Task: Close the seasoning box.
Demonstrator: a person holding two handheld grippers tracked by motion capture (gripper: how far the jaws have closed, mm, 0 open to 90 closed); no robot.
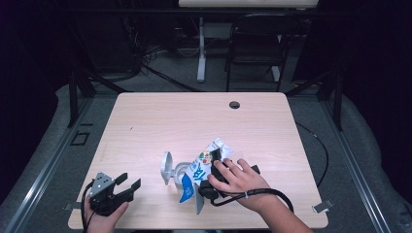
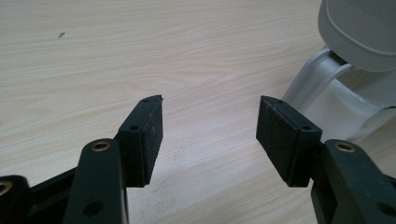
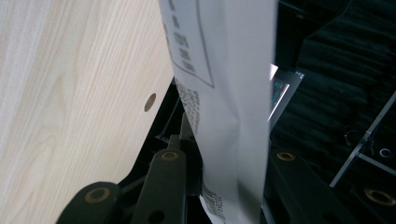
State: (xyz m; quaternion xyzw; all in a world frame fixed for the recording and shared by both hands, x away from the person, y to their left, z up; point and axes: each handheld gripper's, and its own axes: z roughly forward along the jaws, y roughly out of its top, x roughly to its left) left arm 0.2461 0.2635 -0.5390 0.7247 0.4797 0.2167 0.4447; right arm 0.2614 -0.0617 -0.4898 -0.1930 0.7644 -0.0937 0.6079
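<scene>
Gripping a white, blue-printed carton (image 1: 200, 170) between its two black jaws, the right gripper (image 1: 214, 180) is sitting near the front edge of the table (image 1: 160, 116), a little right of the middle, with the person's right hand (image 1: 238, 182) wrapped over it. In the right gripper view the carton (image 3: 229, 93) is standing between the jaws, its printed side pressing against the left one. Just left of the carton, a grey holder (image 1: 171, 170) with a round plate is standing on the table. The left gripper (image 1: 127, 185) is resting at the front left corner, its jaws standing wide apart over bare wood with nothing between them, the grey holder (image 2: 345, 60) showing beyond its right jaw.
</scene>
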